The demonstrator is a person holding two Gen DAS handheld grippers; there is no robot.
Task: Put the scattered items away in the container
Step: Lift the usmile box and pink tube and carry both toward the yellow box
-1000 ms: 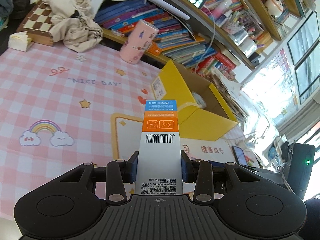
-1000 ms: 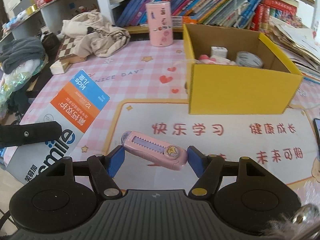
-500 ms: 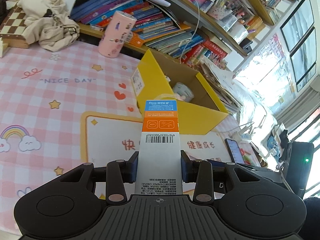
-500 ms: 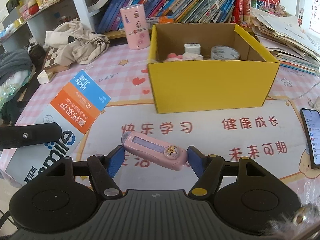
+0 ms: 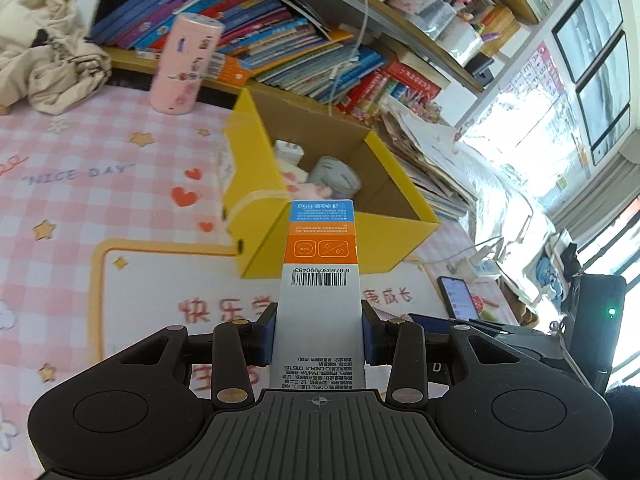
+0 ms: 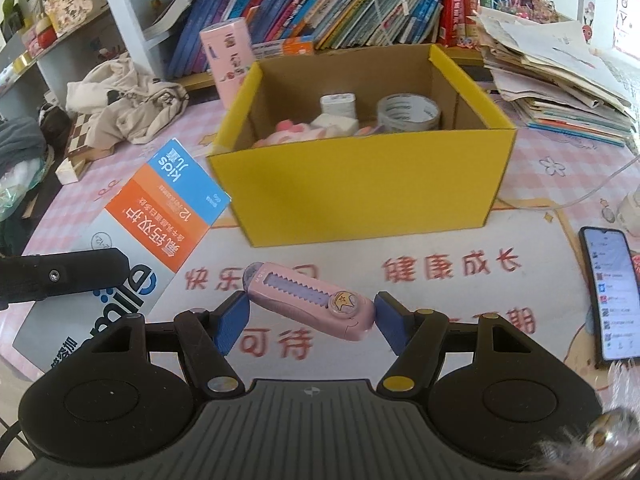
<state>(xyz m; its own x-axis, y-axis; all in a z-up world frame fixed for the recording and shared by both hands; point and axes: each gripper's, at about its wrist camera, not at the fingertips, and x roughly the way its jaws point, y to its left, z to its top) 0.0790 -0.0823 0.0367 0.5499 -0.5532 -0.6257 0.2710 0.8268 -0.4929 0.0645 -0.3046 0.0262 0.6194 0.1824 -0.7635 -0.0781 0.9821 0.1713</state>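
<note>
My left gripper (image 5: pixel 319 334) is shut on a toothpaste box (image 5: pixel 320 276), white with orange and blue bands; its far end overlaps the near corner of the open yellow cardboard box (image 5: pixel 264 216). The toothpaste box also shows in the right wrist view (image 6: pixel 160 216), left of the yellow box (image 6: pixel 360 184). My right gripper (image 6: pixel 308 314) is shut on a pink utility knife (image 6: pixel 308 300), held crosswise above the mat in front of the yellow box. Inside the yellow box lie a tape roll (image 6: pixel 408 114), a white item (image 6: pixel 338 105) and pink items (image 6: pixel 288 136).
A pink cylinder (image 6: pixel 230 60) stands behind the box by the bookshelf. A phone (image 6: pixel 610 292) lies on the mat at the right. Crumpled cloth (image 6: pixel 124 98) and a chessboard (image 6: pixel 80 140) are at the back left. Stacked papers (image 6: pixel 560 80) sit right of the box.
Both grippers have moved closer to the yellow box with their loads. The left view has swung right, so the box's inside now shows beyond the toothpaste box.
</note>
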